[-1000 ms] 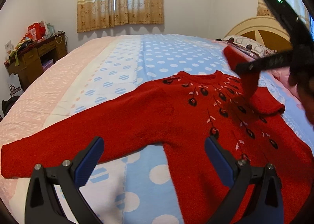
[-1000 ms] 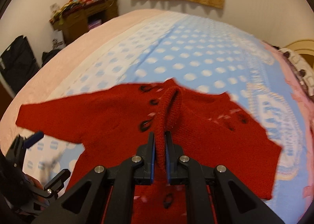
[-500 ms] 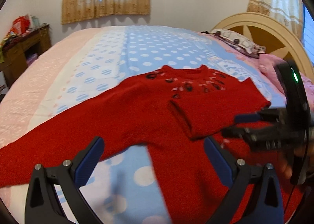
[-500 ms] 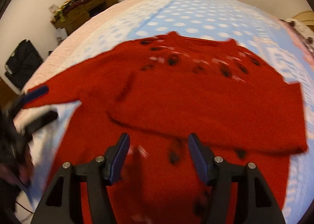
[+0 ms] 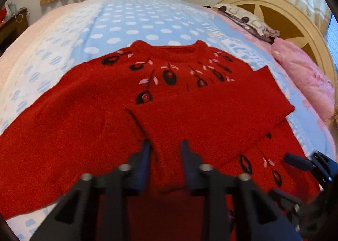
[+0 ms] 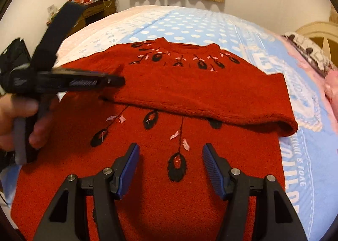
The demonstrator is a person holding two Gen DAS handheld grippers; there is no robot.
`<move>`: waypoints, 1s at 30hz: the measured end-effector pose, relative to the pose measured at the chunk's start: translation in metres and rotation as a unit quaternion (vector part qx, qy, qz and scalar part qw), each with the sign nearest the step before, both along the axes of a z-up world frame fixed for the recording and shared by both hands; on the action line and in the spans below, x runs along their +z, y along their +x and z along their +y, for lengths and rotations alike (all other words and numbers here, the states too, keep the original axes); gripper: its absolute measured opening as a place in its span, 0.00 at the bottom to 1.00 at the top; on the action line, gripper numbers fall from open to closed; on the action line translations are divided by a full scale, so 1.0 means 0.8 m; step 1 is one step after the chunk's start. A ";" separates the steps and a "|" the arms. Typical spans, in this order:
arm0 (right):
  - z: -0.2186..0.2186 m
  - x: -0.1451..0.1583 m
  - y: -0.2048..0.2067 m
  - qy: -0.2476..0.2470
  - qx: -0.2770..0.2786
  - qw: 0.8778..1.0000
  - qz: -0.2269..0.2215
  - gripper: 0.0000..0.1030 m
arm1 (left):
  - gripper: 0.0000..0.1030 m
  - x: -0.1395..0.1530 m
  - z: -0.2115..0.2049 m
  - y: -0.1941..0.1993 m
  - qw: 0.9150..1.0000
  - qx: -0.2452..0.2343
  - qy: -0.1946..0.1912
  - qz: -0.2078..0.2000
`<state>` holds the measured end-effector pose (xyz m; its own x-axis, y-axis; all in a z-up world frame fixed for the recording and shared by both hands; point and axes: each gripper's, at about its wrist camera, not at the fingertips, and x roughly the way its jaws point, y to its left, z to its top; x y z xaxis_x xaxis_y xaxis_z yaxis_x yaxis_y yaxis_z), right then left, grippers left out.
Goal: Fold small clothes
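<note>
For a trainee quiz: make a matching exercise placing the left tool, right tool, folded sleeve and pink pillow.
1 left tool
2 right tool
3 folded sleeve
4 pink pillow

A beside the headboard
B across the chest of the sweater
C open, over the sweater's lower front
D fingers either side of the sleeve's cuff

Pairs: 1-D, 2-C, 3-B, 4-A

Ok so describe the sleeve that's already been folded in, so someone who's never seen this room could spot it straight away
On the bed with the blue polka-dot bedspread lies a red knitted sweater with black and pink flower embroidery. The folded sleeve lies crosswise over the sweater's chest, just below the neckline flowers, on the side toward the pink pillow. Unlike the other sleeve, which stretches out sideways over the bedspread, it sits on top of the body.
</note>
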<state>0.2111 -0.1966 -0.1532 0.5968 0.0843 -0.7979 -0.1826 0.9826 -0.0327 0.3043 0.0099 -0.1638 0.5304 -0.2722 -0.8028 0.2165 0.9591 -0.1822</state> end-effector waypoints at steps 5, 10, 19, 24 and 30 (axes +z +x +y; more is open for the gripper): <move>0.014 -0.008 -0.005 -0.027 0.017 0.999 0.001 0.62 | 0.04 0.023 0.016 -0.011 1.000 0.007 -0.013 -0.028; 0.019 -0.014 -0.003 -0.035 0.025 0.999 0.007 0.62 | 0.04 0.064 0.054 -0.033 0.996 0.027 -0.023 -0.080; 0.019 -0.017 -0.001 -0.035 0.022 0.999 0.011 0.63 | 0.04 0.050 0.087 -0.045 0.995 0.058 -0.018 -0.081; 0.018 -0.022 0.002 -0.036 0.019 0.999 0.017 0.66 | 0.04 0.018 0.093 -0.044 0.995 0.078 -0.016 -0.053; 0.012 -0.016 0.000 -0.018 0.017 0.999 0.037 0.67 | 0.05 -0.001 0.092 -0.045 0.996 0.081 -0.008 -0.043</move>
